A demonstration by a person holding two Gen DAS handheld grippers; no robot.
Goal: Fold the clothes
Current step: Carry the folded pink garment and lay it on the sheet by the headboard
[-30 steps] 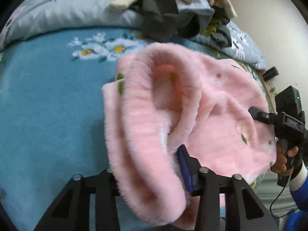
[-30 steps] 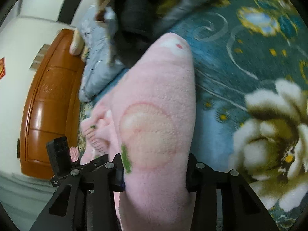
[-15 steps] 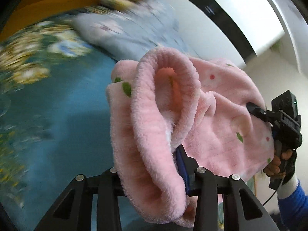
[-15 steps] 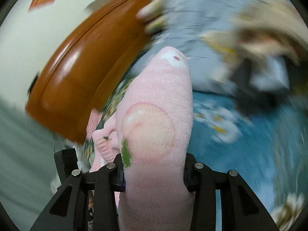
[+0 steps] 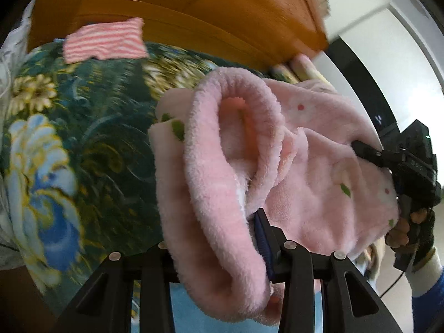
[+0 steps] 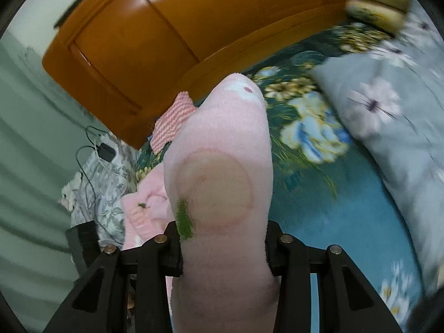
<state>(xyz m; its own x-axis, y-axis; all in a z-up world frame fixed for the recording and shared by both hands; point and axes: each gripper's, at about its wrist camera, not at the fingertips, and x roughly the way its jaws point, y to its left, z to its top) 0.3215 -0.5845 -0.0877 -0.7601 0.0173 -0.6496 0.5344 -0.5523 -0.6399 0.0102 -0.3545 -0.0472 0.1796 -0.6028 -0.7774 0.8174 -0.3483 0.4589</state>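
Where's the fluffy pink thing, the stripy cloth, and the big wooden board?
fluffy pink garment (image 5: 319, 172), left wrist view, on its flat fleece body.
stripy cloth (image 5: 104, 41), left wrist view, its middle.
wooden headboard (image 6: 166, 27), right wrist view, on its panel.

Soft light, motion-blurred fisheye edges

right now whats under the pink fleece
The pink fleece hangs off the bed, held by both grippers, left and right. Below it lies the floral blanket. The bed directly beneath is covered.
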